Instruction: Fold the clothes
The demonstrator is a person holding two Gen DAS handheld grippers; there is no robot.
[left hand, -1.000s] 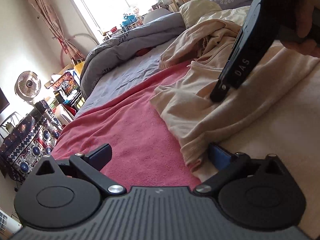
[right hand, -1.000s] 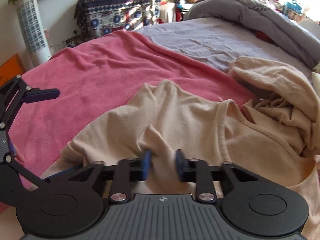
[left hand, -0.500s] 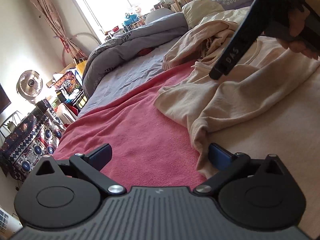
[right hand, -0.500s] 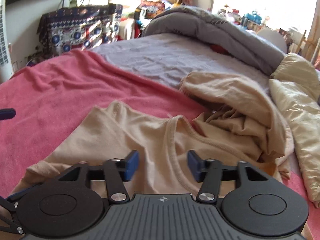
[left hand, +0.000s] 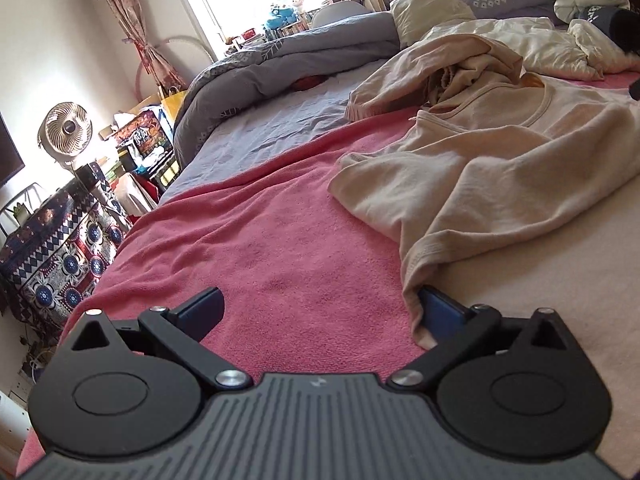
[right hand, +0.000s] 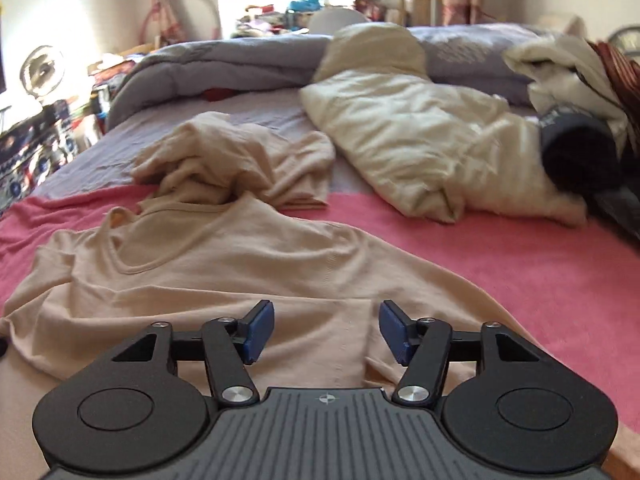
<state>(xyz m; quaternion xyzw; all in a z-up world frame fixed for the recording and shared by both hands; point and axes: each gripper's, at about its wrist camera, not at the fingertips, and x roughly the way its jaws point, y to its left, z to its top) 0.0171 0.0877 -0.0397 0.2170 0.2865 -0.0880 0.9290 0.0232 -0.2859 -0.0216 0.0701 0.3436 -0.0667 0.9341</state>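
Note:
A beige long-sleeved shirt (left hand: 500, 184) lies spread on a pink blanket (left hand: 260, 240), its neckline toward the far side. My left gripper (left hand: 320, 312) rests low at the shirt's near left edge, wide open; a fold of the hem drapes against its right finger (left hand: 440, 314). In the right wrist view the same shirt (right hand: 240, 264) fills the foreground. My right gripper (right hand: 326, 330) hovers over the shirt's body, open, nothing between its blue pads. A second crumpled beige garment (right hand: 232, 160) lies just beyond the collar.
A cream duvet (right hand: 420, 148) and a dark rolled garment (right hand: 580, 156) sit at the right. A grey quilt (left hand: 280, 64) is heaped along the far side. Beside the bed stand a fan (left hand: 68, 128) and a patterned cloth-covered table (left hand: 60, 248).
My right gripper has opened, let go of the shirt fold, and swung right toward the pillows. It has left the left wrist view. The shirt has settled flatter.

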